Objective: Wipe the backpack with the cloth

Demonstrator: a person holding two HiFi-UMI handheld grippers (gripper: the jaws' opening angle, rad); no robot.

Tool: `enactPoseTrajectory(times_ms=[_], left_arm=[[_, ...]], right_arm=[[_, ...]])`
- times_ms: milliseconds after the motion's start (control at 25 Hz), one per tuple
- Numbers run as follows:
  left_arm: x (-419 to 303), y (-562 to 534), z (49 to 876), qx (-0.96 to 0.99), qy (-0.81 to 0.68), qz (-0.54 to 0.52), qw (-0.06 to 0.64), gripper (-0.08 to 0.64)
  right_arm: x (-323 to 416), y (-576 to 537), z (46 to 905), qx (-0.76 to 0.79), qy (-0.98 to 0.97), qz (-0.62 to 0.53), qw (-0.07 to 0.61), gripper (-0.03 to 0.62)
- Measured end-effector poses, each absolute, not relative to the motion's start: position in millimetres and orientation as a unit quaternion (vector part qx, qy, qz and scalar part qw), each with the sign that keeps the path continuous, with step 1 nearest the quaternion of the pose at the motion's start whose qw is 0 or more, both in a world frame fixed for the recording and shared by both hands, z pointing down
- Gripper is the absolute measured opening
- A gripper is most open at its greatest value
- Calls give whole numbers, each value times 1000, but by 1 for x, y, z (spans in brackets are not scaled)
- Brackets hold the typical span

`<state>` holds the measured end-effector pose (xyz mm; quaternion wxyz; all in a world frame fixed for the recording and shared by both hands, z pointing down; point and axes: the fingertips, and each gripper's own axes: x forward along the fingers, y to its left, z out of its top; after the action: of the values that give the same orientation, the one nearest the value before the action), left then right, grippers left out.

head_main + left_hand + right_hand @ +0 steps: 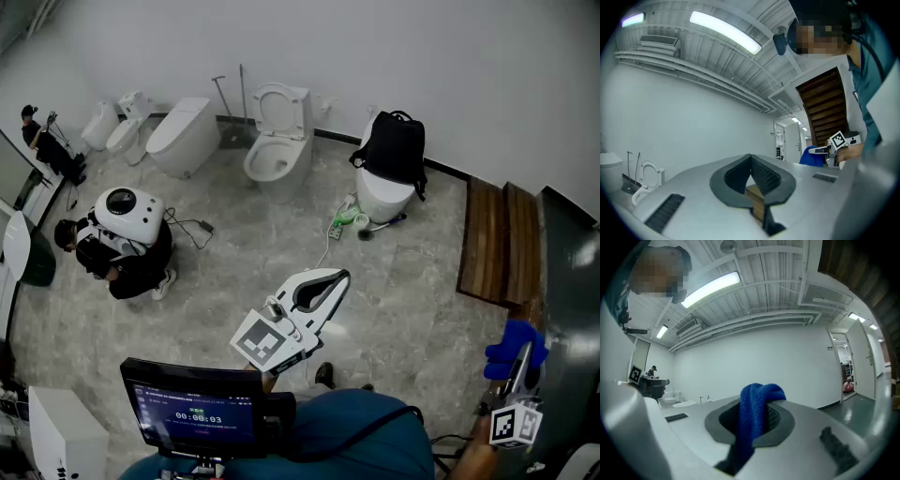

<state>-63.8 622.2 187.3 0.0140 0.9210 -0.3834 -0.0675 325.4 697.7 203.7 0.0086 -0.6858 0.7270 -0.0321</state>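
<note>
The black backpack [396, 148] rests on top of a white toilet [380, 197] across the room, against the far wall. Both grippers are held well short of it, pointing up and away. My left gripper [343, 276] is shut with nothing between its dark pads [761, 176]. At the lower right, my right gripper [521, 361] is shut on a blue cloth [511, 343]. In the right gripper view the cloth [757, 416] bunches over the jaw tips and hangs down between them. The cloth [811, 157] also shows in the left gripper view.
Several white toilets [277, 141] line the far wall. A person [122, 258] crouches at left by a round white device. A power strip with cables [345, 223] lies on the floor. Wooden boards [502, 244] lie at right. A monitor [197, 412] stands near me.
</note>
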Motion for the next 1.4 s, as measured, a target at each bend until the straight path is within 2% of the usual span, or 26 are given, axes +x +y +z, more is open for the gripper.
enactPoseTrajectory(times_ms=[400, 560, 800, 1040, 1400], left_arm=[[-67, 607, 196, 934, -349, -74, 13, 2], [-66, 548, 206, 935, -347, -64, 30, 3], [-25, 450, 234, 936, -348, -51, 38, 3], [-2, 397, 206, 929, -358, -83, 46, 3], [66, 277, 228, 922, -378, -77, 25, 3]], right_arm=[[308, 689, 198, -693, 721, -11, -2, 29], [308, 635, 201, -696, 717, -25, -20, 28], [343, 533, 236, -690, 722, -42, -20, 29], [358, 471, 224, -673, 738, -38, -11, 29], [399, 324, 251, -644, 764, -42, -6, 29]])
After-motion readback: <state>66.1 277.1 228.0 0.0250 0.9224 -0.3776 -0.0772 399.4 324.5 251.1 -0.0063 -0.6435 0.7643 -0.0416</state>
